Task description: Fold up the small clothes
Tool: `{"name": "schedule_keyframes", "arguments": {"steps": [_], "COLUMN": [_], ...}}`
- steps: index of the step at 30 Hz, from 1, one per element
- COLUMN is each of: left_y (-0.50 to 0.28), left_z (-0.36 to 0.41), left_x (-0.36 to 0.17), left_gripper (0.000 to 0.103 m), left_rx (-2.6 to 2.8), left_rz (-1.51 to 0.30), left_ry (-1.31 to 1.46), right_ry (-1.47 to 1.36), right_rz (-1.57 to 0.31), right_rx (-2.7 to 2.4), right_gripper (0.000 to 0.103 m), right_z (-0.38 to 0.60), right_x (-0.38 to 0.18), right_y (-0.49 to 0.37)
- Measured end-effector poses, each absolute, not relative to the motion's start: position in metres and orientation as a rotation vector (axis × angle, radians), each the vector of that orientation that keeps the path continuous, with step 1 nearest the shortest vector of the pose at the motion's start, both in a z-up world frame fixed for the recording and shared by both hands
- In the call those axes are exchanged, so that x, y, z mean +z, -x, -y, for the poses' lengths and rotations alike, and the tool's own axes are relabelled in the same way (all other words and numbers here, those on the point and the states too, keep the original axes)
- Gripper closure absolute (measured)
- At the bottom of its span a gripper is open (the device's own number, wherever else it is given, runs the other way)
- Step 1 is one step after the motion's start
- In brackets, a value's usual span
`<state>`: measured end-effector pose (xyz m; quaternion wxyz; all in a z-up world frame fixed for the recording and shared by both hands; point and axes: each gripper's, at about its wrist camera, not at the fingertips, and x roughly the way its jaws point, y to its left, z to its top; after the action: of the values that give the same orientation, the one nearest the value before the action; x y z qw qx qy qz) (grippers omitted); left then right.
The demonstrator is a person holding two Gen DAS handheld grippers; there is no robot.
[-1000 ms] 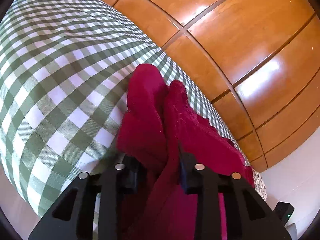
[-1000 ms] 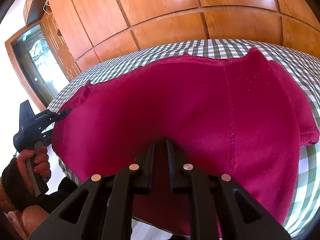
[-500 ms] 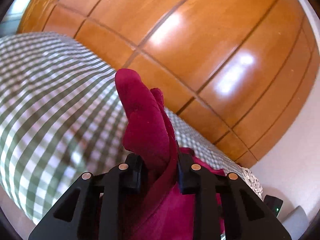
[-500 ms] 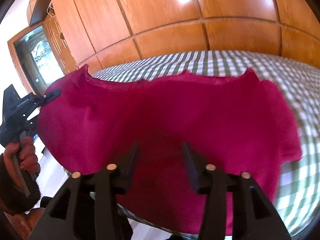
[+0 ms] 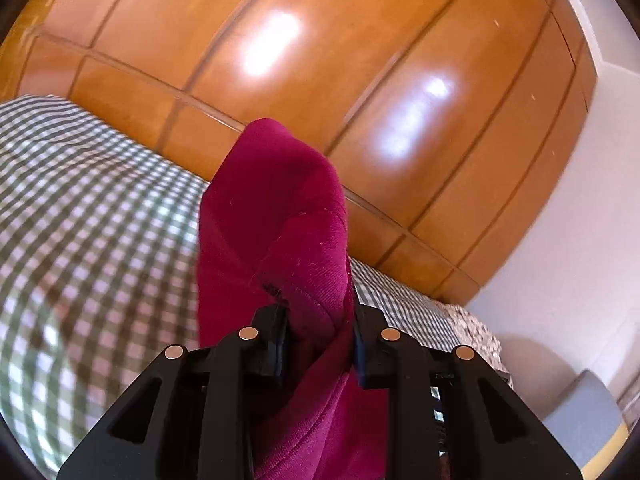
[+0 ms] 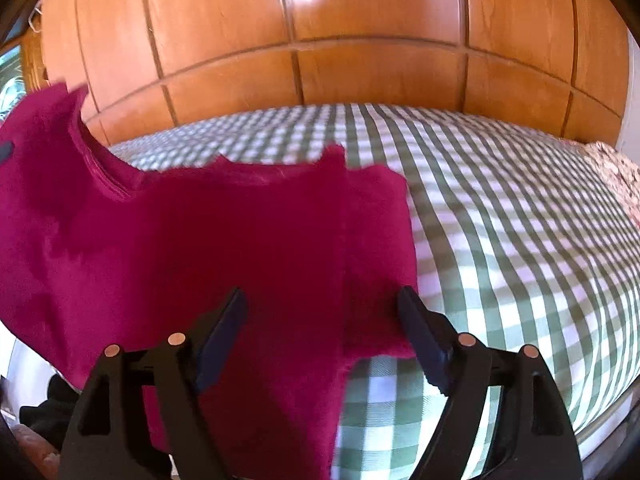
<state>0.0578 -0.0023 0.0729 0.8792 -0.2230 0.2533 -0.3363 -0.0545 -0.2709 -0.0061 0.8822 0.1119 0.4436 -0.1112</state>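
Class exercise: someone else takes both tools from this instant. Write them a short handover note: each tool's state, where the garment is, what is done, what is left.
Left tool: shut on a bunched corner of the red garment, held up off the bed.
Right tool: jaws opening, pressing on nothing; the garment lies beneath and between them.
Garment: one end lifted at the left, the rest draped over the checked bedcover, its near edge hanging past the bed's edge.
Done: right side let go.
Left: no finished fold shows; carry the lifted corner across, lay it down, smooth.
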Motion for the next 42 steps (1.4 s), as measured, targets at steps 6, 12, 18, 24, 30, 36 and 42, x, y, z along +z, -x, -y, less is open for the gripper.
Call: {"name": "schedule_keyframes", "arguments": {"steps": [6,12,18,24,30,36,42], "left_y": [-0.053,-0.050,-0.041,-0.011,0.028,0.002,-0.041], "left_z": [0.055,0.111,0.166,0.173,0.147,0.085,0.035], "left_x": [0.075,0.055,0.015,0.006,0.033,0.045,0.011], "left_gripper": [0.080,0.080,0.078,0.030,0.025,0.025,0.025], "left_rx": [-0.799,-0.883,-0.949,-1.082,-1.172,-0.889,-0.549], "left_rz": [-0.555,-0.636,-0.791,-0.780,-0.600,-0.488,-0.594], "left_ry": [0.395,0.314,0.167,0.095,0.065,0.249,0.374], "right_ry": [-0.229,-0.302,-0.513,-0.734,-0.913,-1.093,-1.101], "right_rz": [-0.913,-0.883,-0.709,-0.678,-0.702,-0.753,-0.844], "right_rx": [-0.228,-0.258,-0.281,-0.044,0.082,0.162,0.172], "right_gripper": [0.018,0.018,0.020,0.021,0.021,0.021,0.022], "right_z": [0.272,0.288,0.330,0.327,0.322,0.319,0.308], "right_x": [-0.007,0.004,0.044,0.048,0.035,0.012,0.001], "right_y": [0.050,0.054,0.077,0.070,0.064,0.060,0.051]}}
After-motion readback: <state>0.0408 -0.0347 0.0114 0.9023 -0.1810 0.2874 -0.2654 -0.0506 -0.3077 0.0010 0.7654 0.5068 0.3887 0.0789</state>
